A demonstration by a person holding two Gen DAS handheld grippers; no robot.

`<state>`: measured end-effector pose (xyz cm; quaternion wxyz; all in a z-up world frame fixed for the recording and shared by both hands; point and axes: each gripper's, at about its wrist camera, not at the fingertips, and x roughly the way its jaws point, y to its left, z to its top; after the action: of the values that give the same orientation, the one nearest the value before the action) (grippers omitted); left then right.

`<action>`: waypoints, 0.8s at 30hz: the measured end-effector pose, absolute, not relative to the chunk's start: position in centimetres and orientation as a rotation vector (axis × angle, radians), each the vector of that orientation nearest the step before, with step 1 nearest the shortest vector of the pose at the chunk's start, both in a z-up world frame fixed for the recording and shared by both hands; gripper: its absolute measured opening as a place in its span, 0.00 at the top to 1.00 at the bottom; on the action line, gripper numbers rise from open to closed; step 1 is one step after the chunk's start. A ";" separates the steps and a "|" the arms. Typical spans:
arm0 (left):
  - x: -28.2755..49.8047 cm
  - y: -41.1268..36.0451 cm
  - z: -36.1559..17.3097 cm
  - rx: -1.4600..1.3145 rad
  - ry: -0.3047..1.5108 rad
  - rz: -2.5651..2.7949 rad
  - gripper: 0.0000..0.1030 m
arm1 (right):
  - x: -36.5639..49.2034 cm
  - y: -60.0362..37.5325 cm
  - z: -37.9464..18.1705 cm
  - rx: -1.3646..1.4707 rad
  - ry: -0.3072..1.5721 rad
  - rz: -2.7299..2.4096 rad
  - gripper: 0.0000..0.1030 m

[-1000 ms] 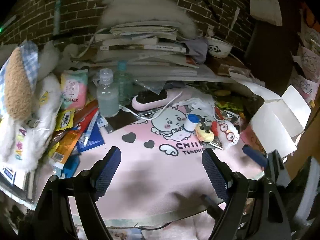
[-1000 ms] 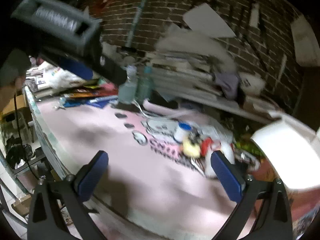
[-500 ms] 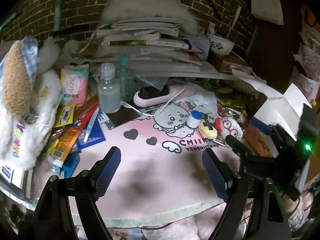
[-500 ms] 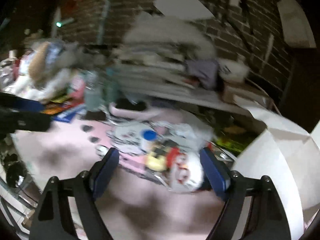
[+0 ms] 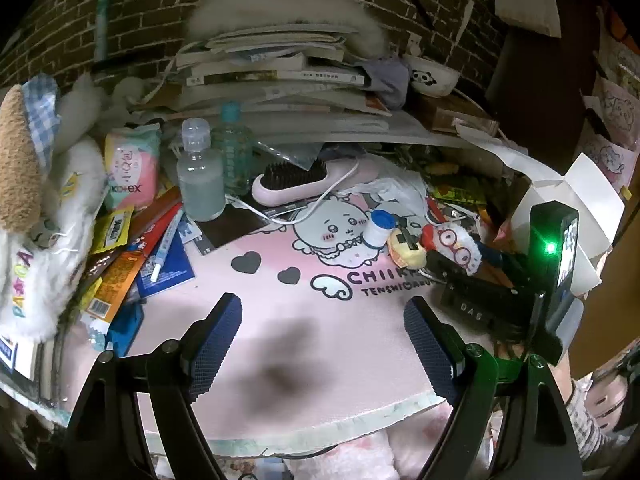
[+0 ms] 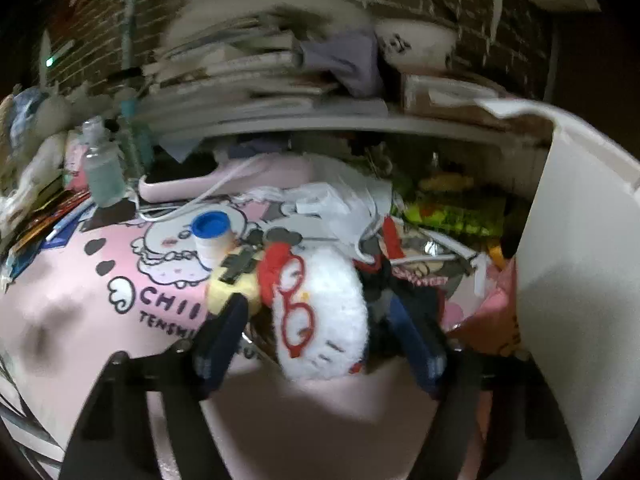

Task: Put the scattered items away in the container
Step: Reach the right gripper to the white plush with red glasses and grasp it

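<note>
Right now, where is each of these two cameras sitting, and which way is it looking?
Left wrist: rides the left claw, open above the pink printed desk mat, facing the brick wall; the right claw's black body shows at right.
Right wrist: rides the right claw, open around the white plush toy with red glasses, beside the white cardboard box.
Shared: toy, mat, blue-capped white bottle.

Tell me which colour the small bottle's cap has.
Blue; the small bottle's cap shows best in the right wrist view.

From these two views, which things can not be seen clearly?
- White box, right wrist view: cut by the edge, inside hidden by its wall.
- White plush with red glasses: whether the right gripper touches it is blurred.
- Book stack, left wrist view: titles too small.
</note>
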<state>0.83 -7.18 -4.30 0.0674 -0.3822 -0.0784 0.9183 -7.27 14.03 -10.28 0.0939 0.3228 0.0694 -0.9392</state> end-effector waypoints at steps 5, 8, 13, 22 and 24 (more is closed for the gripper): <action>0.6 -7.0 -4.5 -1.165 -0.239 2.754 0.21 | -8.0 14.2 -10.7 1.014 0.181 -2.749 0.52; 0.7 -6.9 -4.5 -1.173 -0.229 2.758 0.21 | -8.0 14.1 -10.8 1.010 0.182 -2.734 0.64; 0.8 -7.1 -4.5 -1.176 -0.242 2.753 0.21 | -7.1 13.6 -10.5 0.944 0.211 -2.744 0.69; 1.0 -7.4 -4.5 -1.187 -0.254 2.759 0.21 | -4.9 12.4 -7.9 0.781 0.132 -2.664 0.70; 1.0 -7.4 -4.5 -1.188 -0.261 2.757 0.21 | -4.4 12.0 -7.4 0.751 0.116 -2.623 0.70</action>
<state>0.97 -7.44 -4.49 0.0641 -0.3935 -0.0863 0.9130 -4.35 11.99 -7.39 0.2039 0.2693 0.0415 -0.9403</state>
